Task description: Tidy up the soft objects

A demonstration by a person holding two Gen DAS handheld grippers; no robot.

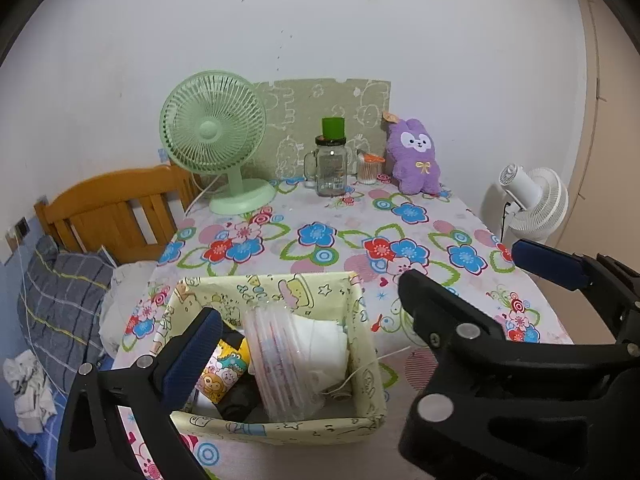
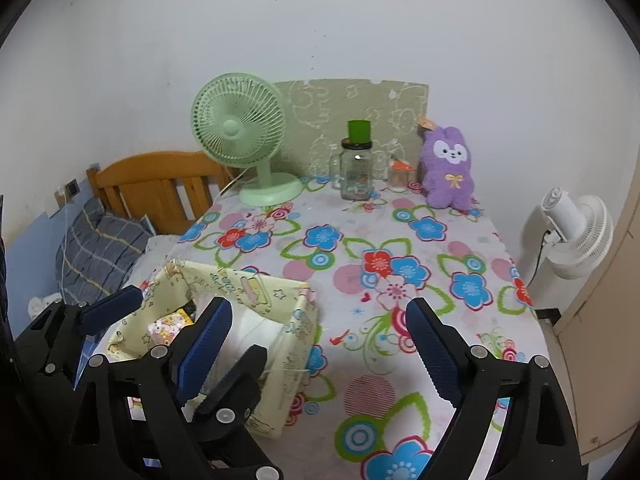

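**Item: yellow fabric bin** (image 1: 356,320), near-left part of the worktop (image 1: 440,208), on the flowered cloth. Contents: clear plastic bag (image 1: 272,360), white folded cloth (image 1: 324,344), cartoon-print pouch (image 1: 224,376), a dark item beneath.

**Item: purple plush rabbit** (image 1: 414,156), upright at the far edge against the wall, well apart from the bin. Judged the remaining soft object.

**Item: left hand-held gripper** (image 1: 320,308), jaws spread wide, nothing between the pads; poised over the bin.

**Item: right hand-held gripper** (image 2: 320,344), jaws spread, empty, just beside the bin.

**Hazards:**
- Glass jar (image 1: 331,168) with green cap and small container (image 1: 368,168) stand just beside the rabbit; a wide reach could topple them.
- Green desk fan (image 1: 214,136) sits on the same back row.
- The bin is soft-walled; a descending finger could fold its rim.
- Loose thread (image 1: 384,356) at the bin's right wall could snag.
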